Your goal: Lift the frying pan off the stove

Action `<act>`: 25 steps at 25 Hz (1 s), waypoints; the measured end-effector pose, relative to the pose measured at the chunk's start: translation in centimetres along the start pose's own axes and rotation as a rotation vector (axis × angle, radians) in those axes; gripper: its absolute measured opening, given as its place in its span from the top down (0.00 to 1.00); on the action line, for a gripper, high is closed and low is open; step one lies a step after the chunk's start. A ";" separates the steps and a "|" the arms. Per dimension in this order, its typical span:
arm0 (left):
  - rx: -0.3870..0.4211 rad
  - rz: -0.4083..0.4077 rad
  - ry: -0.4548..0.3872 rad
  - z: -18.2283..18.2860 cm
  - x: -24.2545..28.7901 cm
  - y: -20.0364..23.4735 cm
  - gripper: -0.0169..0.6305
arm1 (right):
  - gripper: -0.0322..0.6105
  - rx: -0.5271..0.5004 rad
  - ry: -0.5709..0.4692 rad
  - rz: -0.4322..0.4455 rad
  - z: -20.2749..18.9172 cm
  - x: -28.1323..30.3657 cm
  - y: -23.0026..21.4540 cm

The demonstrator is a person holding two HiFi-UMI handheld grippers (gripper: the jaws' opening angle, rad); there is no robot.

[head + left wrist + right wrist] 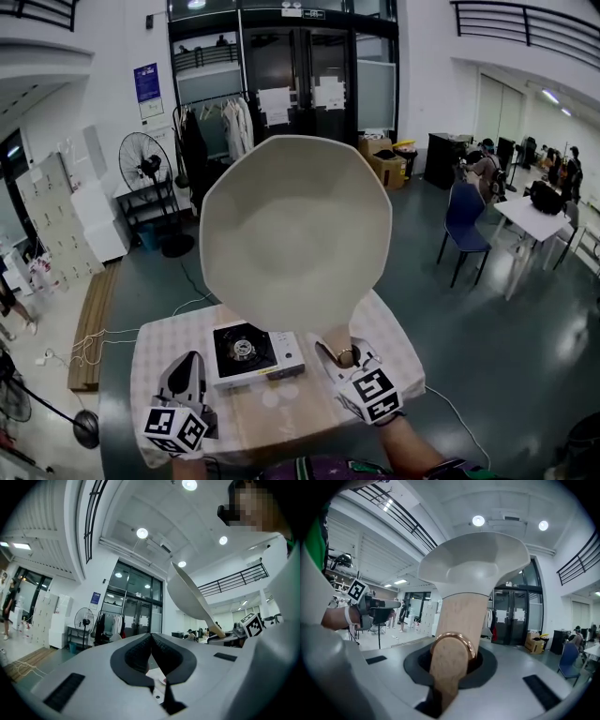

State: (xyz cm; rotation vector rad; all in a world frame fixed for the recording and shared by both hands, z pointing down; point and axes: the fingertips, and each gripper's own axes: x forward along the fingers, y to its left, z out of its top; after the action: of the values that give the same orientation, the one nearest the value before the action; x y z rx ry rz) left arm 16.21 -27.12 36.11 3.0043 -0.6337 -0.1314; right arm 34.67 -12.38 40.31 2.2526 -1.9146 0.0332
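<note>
Grips frying pan (pixel 295 230) by its wooden handle with right gripper (pixel 345 358), jaws clamped on it. Holds pan empty, raised and tilted above stove (pixel 253 354) at table's (pixel 157 342) middle. Holds left gripper (pixel 189 364) over near left corner, jaws together, empty. Cannot read blue wall poster (pixel 147 82).
</note>
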 end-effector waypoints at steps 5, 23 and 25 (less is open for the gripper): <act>-0.002 0.004 0.002 -0.3 -0.2 0.3 0.94 | 0.85 0.006 -0.006 -0.001 -0.1 0.6 0.2; 0.007 0.000 0.015 -0.1 -1.6 -1.8 0.94 | 0.85 0.039 0.000 0.018 -0.3 -1.2 -0.1; 0.008 0.001 0.014 -0.1 -1.6 -1.8 0.94 | 0.85 0.039 0.002 0.025 -0.4 -1.2 0.1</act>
State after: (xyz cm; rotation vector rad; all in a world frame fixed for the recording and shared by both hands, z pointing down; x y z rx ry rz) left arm 15.50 -24.78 36.20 3.0095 -0.6355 -0.1086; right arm 34.39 -11.18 40.54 2.2528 -1.9580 0.0770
